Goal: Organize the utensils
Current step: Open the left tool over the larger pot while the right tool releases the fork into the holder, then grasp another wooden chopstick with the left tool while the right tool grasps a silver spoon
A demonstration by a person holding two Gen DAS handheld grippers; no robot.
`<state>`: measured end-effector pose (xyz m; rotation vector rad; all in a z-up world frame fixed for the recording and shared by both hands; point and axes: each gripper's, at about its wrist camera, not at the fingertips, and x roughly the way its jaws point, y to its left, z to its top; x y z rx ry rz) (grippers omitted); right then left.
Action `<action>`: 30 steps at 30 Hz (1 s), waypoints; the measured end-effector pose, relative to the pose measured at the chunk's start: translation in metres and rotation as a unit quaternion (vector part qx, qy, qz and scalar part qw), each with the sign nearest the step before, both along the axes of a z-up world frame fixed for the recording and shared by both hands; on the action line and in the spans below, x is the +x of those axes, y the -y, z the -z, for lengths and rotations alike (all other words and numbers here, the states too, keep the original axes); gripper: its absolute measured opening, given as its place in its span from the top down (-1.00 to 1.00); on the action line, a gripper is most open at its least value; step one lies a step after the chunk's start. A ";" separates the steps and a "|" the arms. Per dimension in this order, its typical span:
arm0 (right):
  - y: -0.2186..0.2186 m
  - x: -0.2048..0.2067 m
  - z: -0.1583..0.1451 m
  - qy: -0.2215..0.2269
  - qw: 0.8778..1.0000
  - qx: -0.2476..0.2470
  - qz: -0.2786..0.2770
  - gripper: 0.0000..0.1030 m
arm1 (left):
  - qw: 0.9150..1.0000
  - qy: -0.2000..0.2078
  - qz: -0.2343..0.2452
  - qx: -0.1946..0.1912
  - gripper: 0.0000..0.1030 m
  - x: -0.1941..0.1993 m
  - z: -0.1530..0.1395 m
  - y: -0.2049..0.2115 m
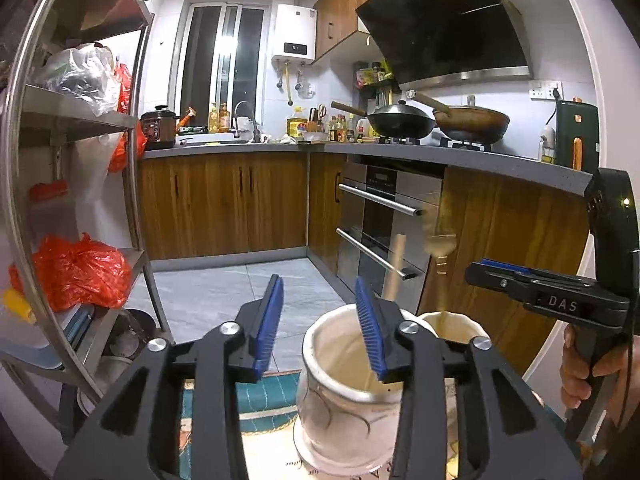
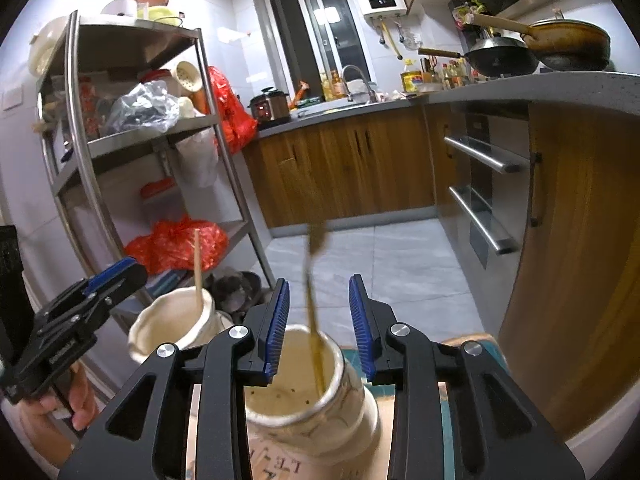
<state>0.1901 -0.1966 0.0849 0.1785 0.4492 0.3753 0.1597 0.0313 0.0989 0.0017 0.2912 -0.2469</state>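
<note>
Two cream ceramic holders stand on a patterned mat. In the left wrist view the near holder [image 1: 344,392] sits under my open left gripper [image 1: 320,320], with a wooden stick [image 1: 396,268] standing in it. The second holder [image 1: 452,326] is behind it, with a blurred brass utensil [image 1: 438,256] in motion above it. In the right wrist view my open right gripper [image 2: 318,324] hovers over that holder [image 2: 312,404]; the blurred brass utensil [image 2: 314,312] stands in it between the fingers, untouched. The other holder [image 2: 176,324] with the stick [image 2: 197,272] is to the left.
A steel shelf rack [image 2: 140,140] with bags stands on the left. Wooden cabinets and an oven [image 1: 384,224] are on the right, under a counter with two woks [image 1: 404,120]. The right gripper also shows in the left wrist view [image 1: 560,296]. A grey tiled floor [image 1: 240,300] lies beyond the mat.
</note>
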 end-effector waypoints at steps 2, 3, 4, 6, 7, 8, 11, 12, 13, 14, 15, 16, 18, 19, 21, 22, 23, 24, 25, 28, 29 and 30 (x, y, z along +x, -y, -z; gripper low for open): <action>0.006 -0.009 -0.002 0.000 1.000 0.012 0.001 0.00 | 1.000 0.001 -0.001 -0.009 -0.31 -0.009 -0.001 -0.003; 0.009 -0.014 -0.002 0.002 1.000 0.018 0.000 -0.11 | 1.000 0.003 0.000 -0.013 -0.50 -0.014 -0.002 -0.005; 0.013 -0.021 -0.002 0.005 1.000 0.021 0.001 -0.14 | 1.000 0.005 -0.001 -0.017 -0.57 -0.020 -0.002 -0.007; 0.018 -0.036 0.000 0.006 1.000 0.019 0.004 -0.30 | 1.000 0.008 -0.002 -0.020 -0.76 -0.032 -0.003 -0.008; 0.020 -0.043 0.002 0.006 1.000 0.016 0.005 -0.34 | 1.000 0.008 -0.002 -0.021 -0.83 -0.040 -0.003 -0.009; 0.021 -0.047 0.003 0.006 1.000 0.015 0.006 -0.44 | 1.000 0.011 -0.002 -0.021 -0.90 -0.047 -0.003 -0.009; 0.025 -0.068 0.008 0.007 1.000 0.003 0.004 -0.66 | 1.000 0.014 -0.005 -0.013 -0.89 -0.066 0.001 -0.008; 0.026 -0.075 0.010 0.007 1.000 -0.003 0.001 -0.73 | 1.000 0.010 -0.006 -0.009 -0.89 -0.072 0.005 -0.008; 0.027 -0.079 0.011 0.006 1.000 -0.006 -0.001 -0.76 | 1.000 0.005 -0.006 -0.008 -0.89 -0.076 0.008 -0.008; 0.027 -0.085 0.014 0.004 1.000 -0.011 -0.003 -0.79 | 1.000 -0.002 -0.005 -0.008 -0.89 -0.080 0.012 -0.007; 0.028 -0.091 0.016 0.001 1.000 -0.018 -0.003 -0.81 | 1.000 -0.014 0.000 -0.011 -0.89 -0.085 0.017 -0.007; 0.029 -0.094 0.019 -0.002 1.000 -0.023 -0.002 -0.81 | 1.000 -0.022 0.004 -0.012 -0.89 -0.088 0.020 -0.007; 0.030 -0.103 0.025 -0.013 0.999 -0.034 -0.002 -0.82 | 0.999 -0.039 0.007 -0.012 -0.89 -0.093 0.030 -0.006; 0.030 -0.107 0.030 -0.022 0.999 -0.038 -0.002 -0.82 | 0.999 -0.048 0.010 -0.009 -0.89 -0.097 0.035 -0.005; 0.033 -0.114 0.038 -0.037 0.998 -0.041 -0.002 -0.83 | 0.998 -0.063 0.013 -0.006 -0.89 -0.102 0.045 -0.003; 0.034 -0.116 0.042 -0.043 0.998 -0.043 0.001 -0.83 | 0.997 -0.073 0.014 -0.006 -0.89 -0.105 0.051 -0.001; 0.035 -0.118 0.046 -0.049 0.998 -0.046 0.005 -0.83 | 0.996 -0.085 0.016 -0.007 -0.89 -0.106 0.056 0.001; 0.037 -0.120 0.050 -0.056 0.997 -0.048 0.007 -0.84 | 0.995 -0.096 0.018 -0.006 -0.89 -0.107 0.061 0.003; 0.038 -0.122 0.054 -0.061 0.997 -0.050 0.008 -0.84 | 0.993 -0.112 0.020 -0.005 -0.89 -0.108 0.069 0.006; 0.039 -0.124 0.067 -0.085 0.994 -0.061 0.009 -0.84 | 0.989 -0.147 0.018 0.006 -0.89 -0.108 0.083 0.014; 0.038 -0.124 0.070 -0.091 0.994 -0.064 0.009 -0.84 | 0.987 -0.159 0.018 0.009 -0.89 -0.106 0.087 0.017; 0.037 -0.125 0.075 -0.097 0.993 -0.069 0.010 -0.84 | 0.985 -0.170 0.018 0.014 -0.89 -0.104 0.092 0.020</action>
